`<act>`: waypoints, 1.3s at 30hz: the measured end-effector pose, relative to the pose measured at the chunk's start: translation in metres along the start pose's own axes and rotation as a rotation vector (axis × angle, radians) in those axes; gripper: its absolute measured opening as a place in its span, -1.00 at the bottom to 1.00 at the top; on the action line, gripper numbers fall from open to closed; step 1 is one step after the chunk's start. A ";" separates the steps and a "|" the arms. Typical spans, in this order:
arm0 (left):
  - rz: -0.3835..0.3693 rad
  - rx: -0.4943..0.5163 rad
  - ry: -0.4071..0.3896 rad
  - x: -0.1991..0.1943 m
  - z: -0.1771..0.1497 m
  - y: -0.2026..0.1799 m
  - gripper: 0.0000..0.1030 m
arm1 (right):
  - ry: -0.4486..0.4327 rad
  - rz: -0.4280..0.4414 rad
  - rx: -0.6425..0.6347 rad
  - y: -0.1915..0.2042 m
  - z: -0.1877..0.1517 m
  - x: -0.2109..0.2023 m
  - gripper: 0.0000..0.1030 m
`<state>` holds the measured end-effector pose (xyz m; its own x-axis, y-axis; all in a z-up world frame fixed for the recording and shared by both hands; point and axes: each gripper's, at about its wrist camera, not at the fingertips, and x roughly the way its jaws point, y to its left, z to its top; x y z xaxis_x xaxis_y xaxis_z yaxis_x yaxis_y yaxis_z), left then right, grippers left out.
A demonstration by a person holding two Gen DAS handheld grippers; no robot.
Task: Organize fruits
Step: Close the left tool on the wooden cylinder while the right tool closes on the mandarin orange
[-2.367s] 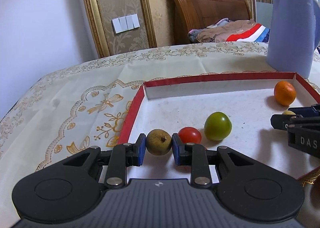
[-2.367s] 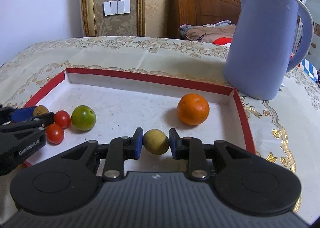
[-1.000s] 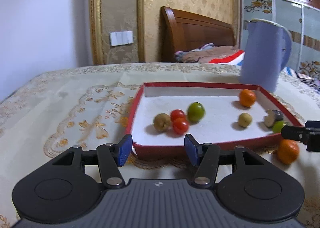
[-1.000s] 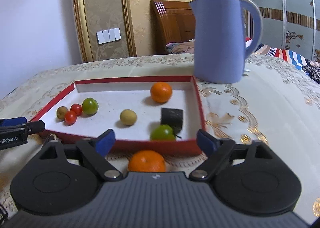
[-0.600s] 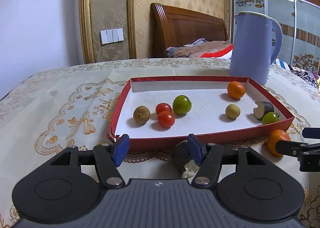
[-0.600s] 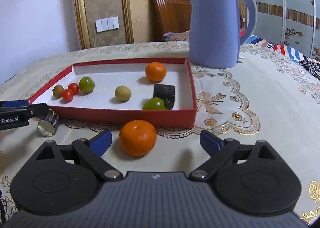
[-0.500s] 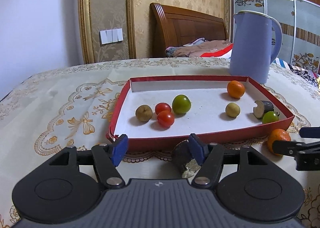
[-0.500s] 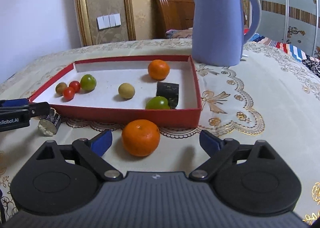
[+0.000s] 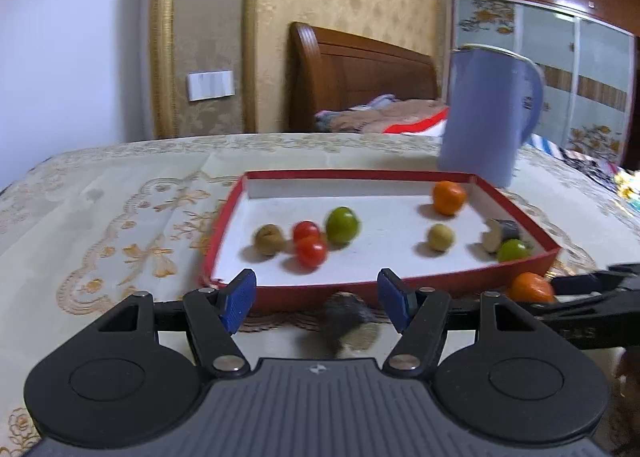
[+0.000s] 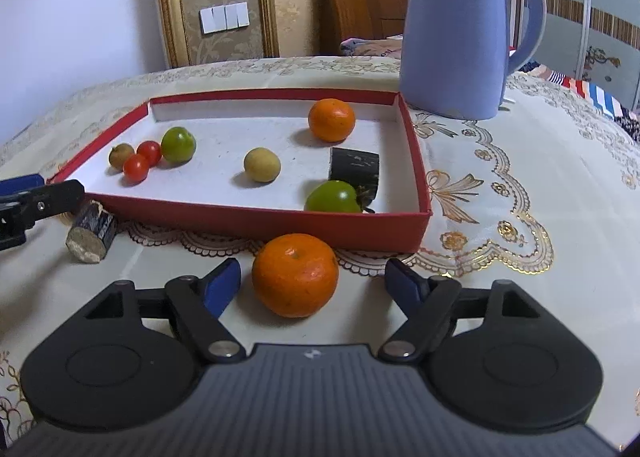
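Note:
A red tray (image 10: 256,219) with a white floor holds two oranges' worth of colour: one orange (image 10: 332,119), two green fruits, two red tomatoes (image 10: 136,167) and two brownish round fruits. A second orange (image 10: 295,275) lies on the cloth in front of the tray, between the fingers of my right gripper (image 10: 313,285). Those jaws are closing and a gap shows on both sides of the fruit. A dark stub with a pale cut end (image 9: 346,323) lies blurred between the open jaws of my left gripper (image 9: 317,297), touching neither pad.
A tall blue kettle (image 10: 456,29) stands behind the tray's right far corner. Another dark stub (image 10: 354,167) lies inside the tray at the right. The embroidered tablecloth (image 10: 520,177) stretches out to the right. A wooden bed head and a wall lie beyond the table.
The right jaws have narrowed around the orange outside the tray and sit closer to it. The left jaws stand a little wider, and the dark stub is now centred between them.

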<state>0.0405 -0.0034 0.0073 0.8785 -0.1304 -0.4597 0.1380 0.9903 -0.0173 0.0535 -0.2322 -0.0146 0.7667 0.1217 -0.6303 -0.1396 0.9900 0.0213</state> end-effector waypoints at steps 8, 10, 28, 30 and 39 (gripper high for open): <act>0.025 0.037 0.062 0.014 -0.003 -0.011 0.29 | 0.002 -0.009 -0.009 0.001 0.000 0.001 0.53; 0.040 0.024 0.087 0.019 -0.004 -0.009 0.29 | 0.002 -0.009 -0.006 0.001 0.000 0.001 0.53; 0.011 0.103 0.160 0.028 -0.014 -0.023 -0.36 | -0.021 -0.003 -0.031 0.005 -0.002 -0.002 -0.02; 0.005 0.096 0.163 0.029 -0.015 -0.022 -0.37 | -0.024 0.005 -0.032 0.006 -0.002 -0.003 -0.10; 0.012 0.112 0.157 0.027 -0.015 -0.023 -0.37 | -0.031 0.020 -0.033 0.006 -0.003 -0.003 -0.20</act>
<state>0.0544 -0.0290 -0.0187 0.7995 -0.1010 -0.5921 0.1861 0.9789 0.0842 0.0485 -0.2264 -0.0145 0.7827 0.1437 -0.6056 -0.1747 0.9846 0.0079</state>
